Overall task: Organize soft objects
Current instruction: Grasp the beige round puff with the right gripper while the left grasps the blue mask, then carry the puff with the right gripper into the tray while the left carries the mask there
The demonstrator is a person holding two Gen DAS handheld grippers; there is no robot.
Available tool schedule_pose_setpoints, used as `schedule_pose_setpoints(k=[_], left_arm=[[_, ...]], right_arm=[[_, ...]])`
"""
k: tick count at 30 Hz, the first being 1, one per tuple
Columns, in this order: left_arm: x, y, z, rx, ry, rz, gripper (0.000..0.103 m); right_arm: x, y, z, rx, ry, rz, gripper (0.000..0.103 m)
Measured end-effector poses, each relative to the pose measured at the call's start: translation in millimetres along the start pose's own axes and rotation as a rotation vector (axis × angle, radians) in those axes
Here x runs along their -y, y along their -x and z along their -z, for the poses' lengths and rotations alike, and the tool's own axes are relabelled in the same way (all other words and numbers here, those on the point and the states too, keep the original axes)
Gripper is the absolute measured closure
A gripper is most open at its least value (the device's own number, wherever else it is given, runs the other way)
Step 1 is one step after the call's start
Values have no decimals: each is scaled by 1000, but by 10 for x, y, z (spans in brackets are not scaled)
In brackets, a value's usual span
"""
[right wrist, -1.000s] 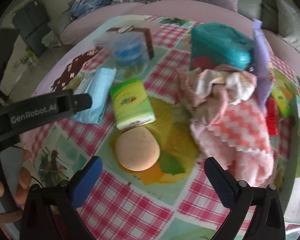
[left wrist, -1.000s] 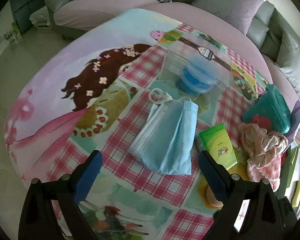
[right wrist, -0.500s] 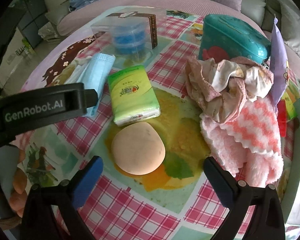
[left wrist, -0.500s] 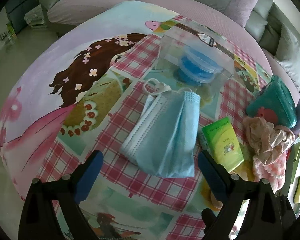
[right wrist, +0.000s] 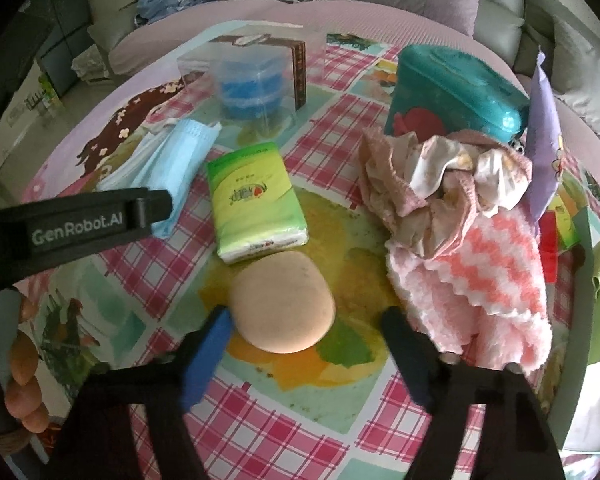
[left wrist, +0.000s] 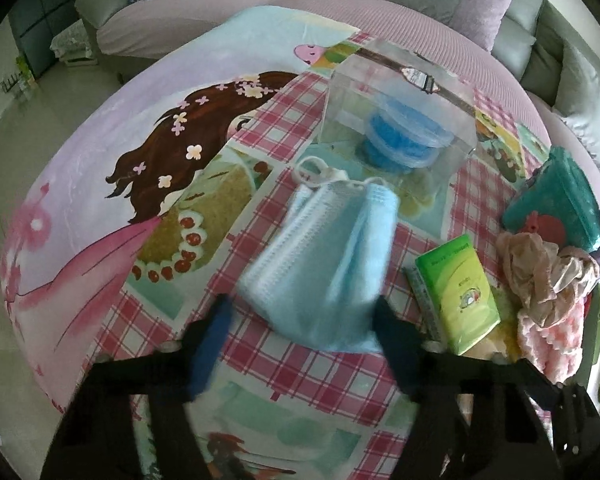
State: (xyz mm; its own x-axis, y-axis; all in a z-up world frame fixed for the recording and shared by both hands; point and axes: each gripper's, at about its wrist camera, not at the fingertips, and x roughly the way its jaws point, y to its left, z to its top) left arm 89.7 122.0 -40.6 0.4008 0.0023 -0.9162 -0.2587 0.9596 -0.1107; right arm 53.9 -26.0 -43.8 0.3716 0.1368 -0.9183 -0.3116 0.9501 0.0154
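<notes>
A stack of light blue face masks (left wrist: 328,256) lies on the cartoon tablecloth (left wrist: 100,200). My left gripper (left wrist: 300,312) hangs over the stack's near end and its jaws are closing. The near end sits between them, with the left pad still clear of it. A round beige sponge (right wrist: 282,302) lies in front of my right gripper (right wrist: 306,316), whose jaws are also closing. The sponge's near edge is between them and the right pad stands apart from it. A crumpled pink cloth (right wrist: 432,184) and a fluffy pink-and-white towel (right wrist: 488,288) lie to the right.
A green tissue pack (right wrist: 256,204) lies between the masks and the sponge. Behind stand a clear box holding a blue tub (left wrist: 400,128) and a teal case (right wrist: 452,88). A hand (right wrist: 20,364) grips the left tool. A sofa with cushions (left wrist: 420,12) curves around the far side.
Both grippers' jaws have narrowed from wide open. The left gripper has come nearer to the masks, the right one nearer to the sponge.
</notes>
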Motion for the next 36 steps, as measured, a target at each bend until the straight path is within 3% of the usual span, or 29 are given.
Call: schedule_pose_setpoints(k=[3,10,36], left_arm=[[-9,21,-1,2,4,35,65],[9,27,23,3,-5,58,74],[23,158,-9,42,-41,91,86]], right_arm=[[13,36,-9,11,2,-2,50],[15,52,-23,13,6,-7,50],[66,127,25,6,-7,-14,52]])
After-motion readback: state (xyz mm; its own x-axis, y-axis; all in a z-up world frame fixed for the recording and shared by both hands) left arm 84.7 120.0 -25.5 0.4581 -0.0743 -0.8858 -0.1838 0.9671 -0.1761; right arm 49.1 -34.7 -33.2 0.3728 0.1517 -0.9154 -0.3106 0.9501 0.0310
